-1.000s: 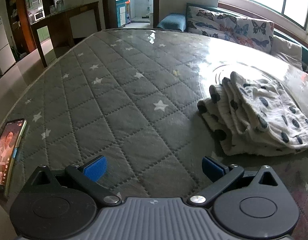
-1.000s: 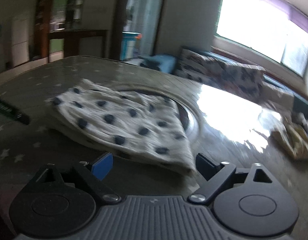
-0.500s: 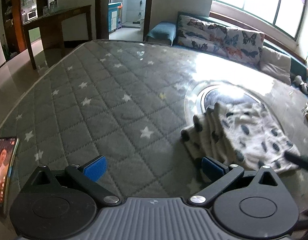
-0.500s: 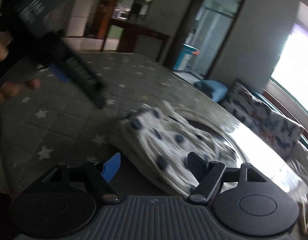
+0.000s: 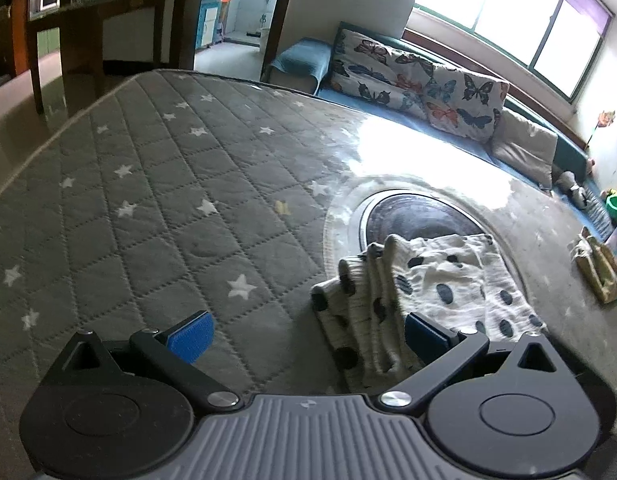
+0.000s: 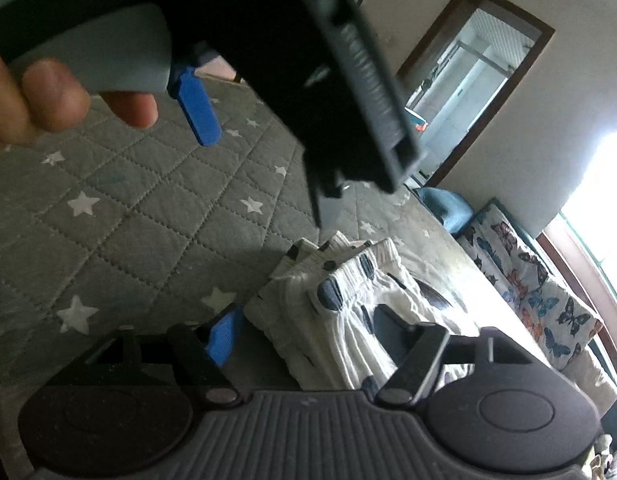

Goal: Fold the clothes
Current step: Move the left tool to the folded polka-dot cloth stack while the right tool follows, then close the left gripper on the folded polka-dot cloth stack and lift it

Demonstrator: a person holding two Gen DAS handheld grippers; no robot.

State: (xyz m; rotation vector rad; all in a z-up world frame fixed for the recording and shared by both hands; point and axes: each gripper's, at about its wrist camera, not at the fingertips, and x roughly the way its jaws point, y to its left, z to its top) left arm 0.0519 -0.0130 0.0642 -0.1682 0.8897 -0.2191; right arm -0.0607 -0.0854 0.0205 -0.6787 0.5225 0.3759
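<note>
Folded garment (image 5: 436, 292) on star-quilted mattress (image 5: 156, 208); sofa (image 5: 420, 80) behind; both hand-held grippers spread.

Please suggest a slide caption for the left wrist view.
Open left tongs hover by a folded white dark-spotted garment on the grey star-quilted mattress.

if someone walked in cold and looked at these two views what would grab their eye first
The white garment with dark spots, folded into a bundle, lies on the grey star-quilted cover beside a dark round inset. In the right wrist view the left tongs loom dark and blurred overhead, gripped by a hand. Both tongs stand open near the garment's edge.
</note>
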